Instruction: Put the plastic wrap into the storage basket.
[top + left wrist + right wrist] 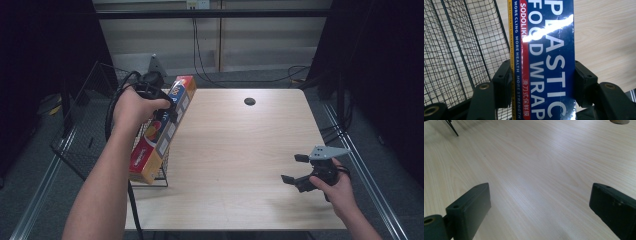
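While the left gripper (541,82) clamps its black jaws on both long sides of a long, glossy blue-and-red cardboard box of plastic wrap (546,60), that box hangs tilted over the left edge of the pale, wood-grain laminate worktop (240,150) — its near end just above a black wire-mesh basket (85,125) that stands beside the worktop's left edge. A small dark round hole (249,101) marks the worktop's far side. Near the worktop's front right corner the right gripper (295,169) is held low over the bare surface, jaws spread wide — nothing between them.
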### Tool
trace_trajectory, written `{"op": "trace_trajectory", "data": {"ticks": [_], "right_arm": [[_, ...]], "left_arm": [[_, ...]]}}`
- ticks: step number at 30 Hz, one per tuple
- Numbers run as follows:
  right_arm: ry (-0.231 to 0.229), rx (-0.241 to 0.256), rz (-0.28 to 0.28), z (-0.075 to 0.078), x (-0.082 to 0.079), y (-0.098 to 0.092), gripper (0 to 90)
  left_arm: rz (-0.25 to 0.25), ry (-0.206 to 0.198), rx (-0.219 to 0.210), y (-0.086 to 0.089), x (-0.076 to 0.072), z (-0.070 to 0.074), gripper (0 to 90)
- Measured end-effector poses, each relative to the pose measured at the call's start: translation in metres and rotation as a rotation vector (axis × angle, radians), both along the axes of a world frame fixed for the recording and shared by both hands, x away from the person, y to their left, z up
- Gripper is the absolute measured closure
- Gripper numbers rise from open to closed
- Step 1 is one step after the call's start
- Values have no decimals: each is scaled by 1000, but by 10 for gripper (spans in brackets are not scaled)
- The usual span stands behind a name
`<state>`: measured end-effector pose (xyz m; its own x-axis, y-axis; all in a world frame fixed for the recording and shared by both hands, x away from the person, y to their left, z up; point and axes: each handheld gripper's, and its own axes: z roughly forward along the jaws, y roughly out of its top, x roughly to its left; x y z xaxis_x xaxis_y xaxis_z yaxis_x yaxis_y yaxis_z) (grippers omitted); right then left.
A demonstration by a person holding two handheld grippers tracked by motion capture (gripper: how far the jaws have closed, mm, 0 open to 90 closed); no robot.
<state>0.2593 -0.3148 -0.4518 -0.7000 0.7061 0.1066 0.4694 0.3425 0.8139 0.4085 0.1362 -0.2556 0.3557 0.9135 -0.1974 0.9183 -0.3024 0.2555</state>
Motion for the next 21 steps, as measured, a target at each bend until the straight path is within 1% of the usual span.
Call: {"op": "trace_trajectory", "data": {"ticks": [2, 3, 4, 6, 8, 9, 15, 19, 21], "right_arm": [[-1, 0, -3, 0, 0, 0, 34], [-1, 0, -3, 0, 0, 0, 34], [-1, 0, -3, 0, 0, 0, 34], [0, 1, -3, 0, 0, -1, 34], [-1, 2, -4, 0, 0, -1, 34], [1, 4, -2, 0, 0, -1, 34], [0, 0, -5, 0, 0, -1, 34], [1, 1, -6, 0, 0, -1, 34], [1, 6, -2, 0, 0, -1, 34]], "left_arm": [[5, -5, 3, 2, 0, 1, 433], [15, -8, 5, 2, 0, 1, 433], [19, -2, -1, 4, 0, 2, 433], [18, -8, 13, 7, 1, 3, 433], [21, -10, 11, 9, 1, 5, 433], [32, -11, 8, 10, 1, 5, 433], [39, -11, 14, 16, 2, 8, 433], [51, -15, 7, 18, 2, 10, 433], [48, -15, 11, 20, 2, 11, 433]]}}
